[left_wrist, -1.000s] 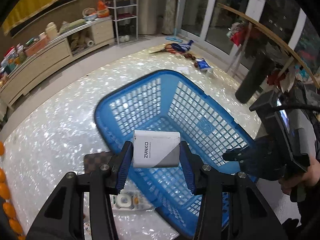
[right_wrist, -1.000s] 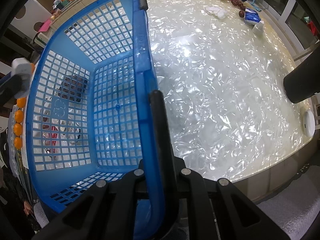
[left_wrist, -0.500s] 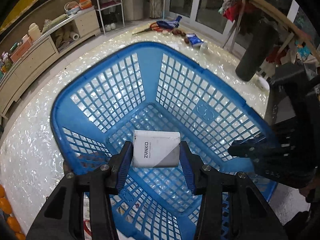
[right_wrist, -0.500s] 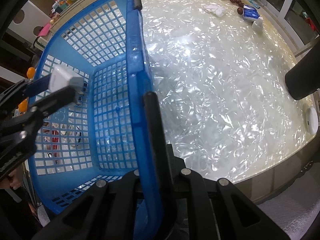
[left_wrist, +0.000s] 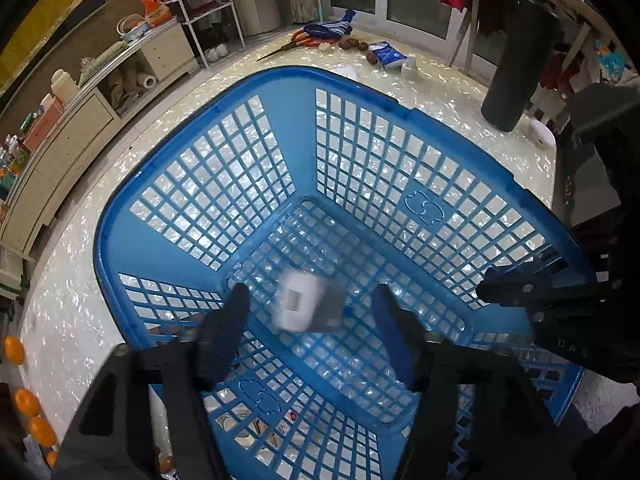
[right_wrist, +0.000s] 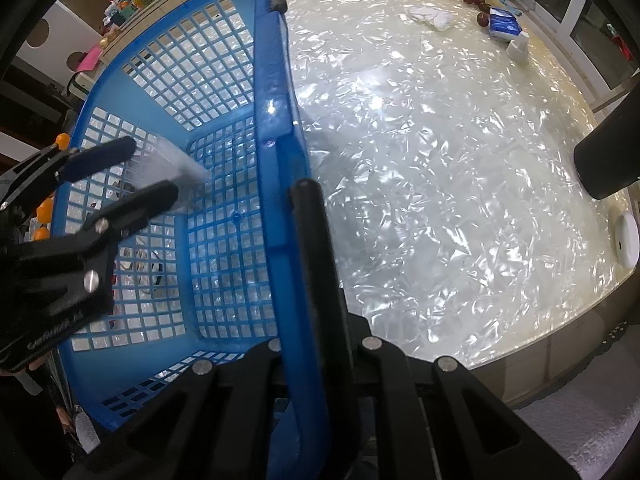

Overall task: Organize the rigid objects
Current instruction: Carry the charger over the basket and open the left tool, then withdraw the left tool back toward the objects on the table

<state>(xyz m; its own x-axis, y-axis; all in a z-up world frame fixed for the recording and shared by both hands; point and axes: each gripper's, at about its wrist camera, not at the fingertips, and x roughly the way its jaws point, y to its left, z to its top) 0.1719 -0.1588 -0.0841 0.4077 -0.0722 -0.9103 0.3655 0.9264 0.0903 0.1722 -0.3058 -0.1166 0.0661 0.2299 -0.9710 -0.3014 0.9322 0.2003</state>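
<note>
A blue mesh basket (left_wrist: 304,104) sits tilted on the pearly table. My left gripper (left_wrist: 310,312) is open above the basket's inside. The white and grey charger block (left_wrist: 306,307) is out of its fingers, blurred, over the basket floor. In the right wrist view the block (right_wrist: 168,170) shows as a pale smear between the left gripper's fingers (right_wrist: 124,152). My right gripper (right_wrist: 304,216) is shut on the basket's rim (right_wrist: 276,120) and holds that side up.
A dark cylinder (left_wrist: 516,80) and a white puck (right_wrist: 626,240) stand at the table's right edge. Scissors (left_wrist: 304,42), dates, a blue packet (left_wrist: 386,54) and a small white cap lie at the far end. Oranges (left_wrist: 28,404) line the left edge. Small items lie under the basket's near side.
My left gripper has opened over the basket and let go of the charger block, which is dropping toward the basket floor. My right gripper still holds the rim.
</note>
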